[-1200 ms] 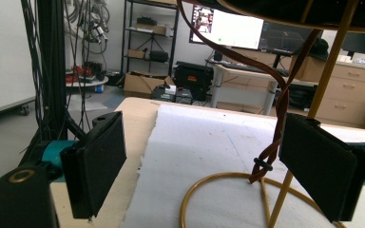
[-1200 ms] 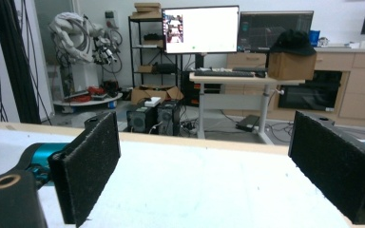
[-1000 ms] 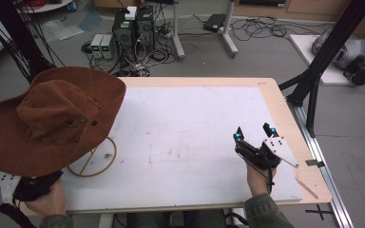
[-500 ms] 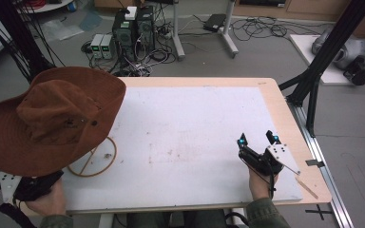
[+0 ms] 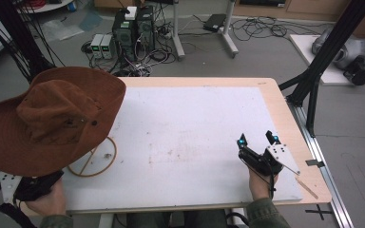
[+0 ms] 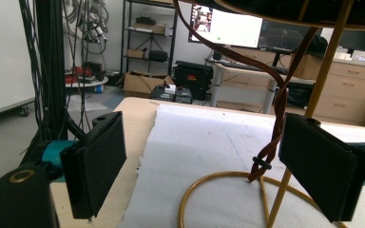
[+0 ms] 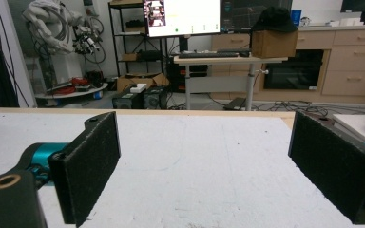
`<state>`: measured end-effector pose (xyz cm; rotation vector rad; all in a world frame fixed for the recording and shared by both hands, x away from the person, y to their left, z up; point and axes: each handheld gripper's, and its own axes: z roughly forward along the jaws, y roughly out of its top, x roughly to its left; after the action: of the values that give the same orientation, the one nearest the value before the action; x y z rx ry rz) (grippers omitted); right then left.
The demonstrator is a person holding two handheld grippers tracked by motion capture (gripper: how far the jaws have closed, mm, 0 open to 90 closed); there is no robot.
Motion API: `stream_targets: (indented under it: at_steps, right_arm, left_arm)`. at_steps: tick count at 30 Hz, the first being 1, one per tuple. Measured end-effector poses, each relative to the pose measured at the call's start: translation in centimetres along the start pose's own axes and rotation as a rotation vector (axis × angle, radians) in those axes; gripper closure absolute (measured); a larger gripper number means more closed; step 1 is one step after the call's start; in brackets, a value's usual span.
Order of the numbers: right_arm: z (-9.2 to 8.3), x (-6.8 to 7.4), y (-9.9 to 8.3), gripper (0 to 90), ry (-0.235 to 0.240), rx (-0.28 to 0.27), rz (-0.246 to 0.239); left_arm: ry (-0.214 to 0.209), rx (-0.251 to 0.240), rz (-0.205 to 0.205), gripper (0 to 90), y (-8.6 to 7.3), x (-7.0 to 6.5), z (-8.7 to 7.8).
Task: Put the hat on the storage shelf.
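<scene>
The brown hat (image 5: 47,118) is sitting on a gold wire stand (image 5: 92,159) at the table's (image 5: 266,90) left edge, its brim hanging out past that edge. The left gripper (image 6: 204,175) is spreading its jaws wide just before the stand's ring, the hat's cord (image 6: 271,118) dangling between them. The right gripper (image 5: 257,138), jaws wide and holding nothing, is hovering near the front right corner, with bare white mat (image 5: 195,123) lying open between it and the hat.

A wooden table (image 5: 285,111) carries a white sheet (image 5: 195,123) over most of its top, and on that sheet's left part stands the round base of a golden wire stand (image 5: 94,161), seemingly bearing the brown hat (image 5: 47,118).
</scene>
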<state>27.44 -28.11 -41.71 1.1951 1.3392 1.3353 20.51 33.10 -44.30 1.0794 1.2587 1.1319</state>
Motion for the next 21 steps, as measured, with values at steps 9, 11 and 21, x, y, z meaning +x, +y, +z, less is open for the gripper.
stream_targets:
  at_steps: [9, 11, 21]
  right_arm:
    - [-0.06, -0.08, 0.00, 9.5, 0.002, -0.004, 0.002]
    - [-0.07, -0.02, -0.02, 9.4, 0.005, 0.002, 0.009]
    - [0.04, -0.14, -0.15, 9.4, 0.008, 0.007, 0.019]
  left_arm:
    - [-0.003, 0.000, 0.000, 16.3, 0.02, -0.03, -0.05]
    - [-0.003, 0.000, 0.000, 16.3, 0.02, -0.03, -0.04]
    - [-0.003, 0.001, -0.001, 16.3, 0.01, -0.02, -0.06]
